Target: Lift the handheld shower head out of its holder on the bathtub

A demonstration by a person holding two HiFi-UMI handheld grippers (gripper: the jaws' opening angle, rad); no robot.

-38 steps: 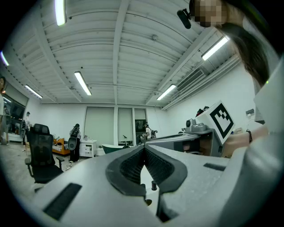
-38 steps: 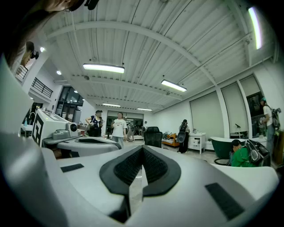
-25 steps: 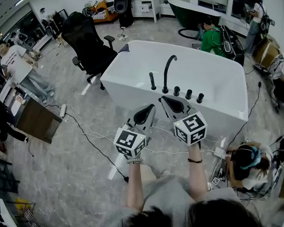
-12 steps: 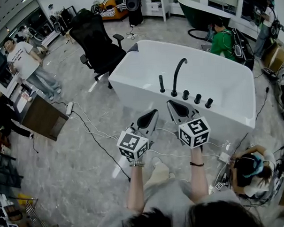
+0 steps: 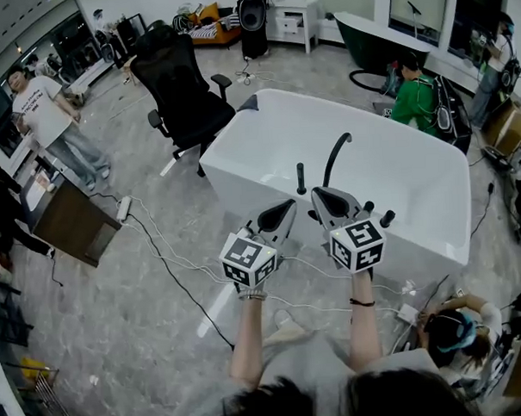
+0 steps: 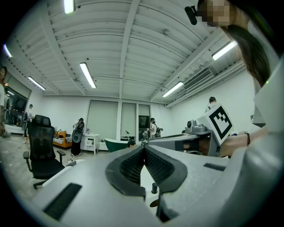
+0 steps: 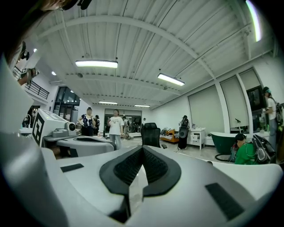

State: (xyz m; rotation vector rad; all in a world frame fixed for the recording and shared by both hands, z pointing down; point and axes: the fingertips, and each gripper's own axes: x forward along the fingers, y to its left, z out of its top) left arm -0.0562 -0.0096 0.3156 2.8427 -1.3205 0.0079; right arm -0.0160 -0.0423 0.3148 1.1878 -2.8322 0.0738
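Handheld shower head: slim black stick type, plain and straight, no wider at the top than at the foot. It stands upright in its holder on the near rim of the white bathtub, just left of the foot of the black gooseneck spout. Nothing touches it.

More fittings on the same rim: to the right of the spout, two small black knobs show past your right claw. Any others there are hidden behind it.

Bathtub: freestanding, white inside and out, with its fittings all on the side nearest you.

Your left claw is level and its tip is short of the tub rim. Its own view has the ribbed pads meeting at the tip, so it is closed with nothing gripped. A small black post shows through the slot below the pads; which fitting it is cannot be told.

Your right claw is level beside it, its tip over the spout's foot as seen from the head view. Its jaws are pressed together and empty in its own view.

The shower head sits between the two claw tips and a little beyond them.

Around: a black office chair is at the tub's far left corner, and a person in green is crouched beyond the tub.
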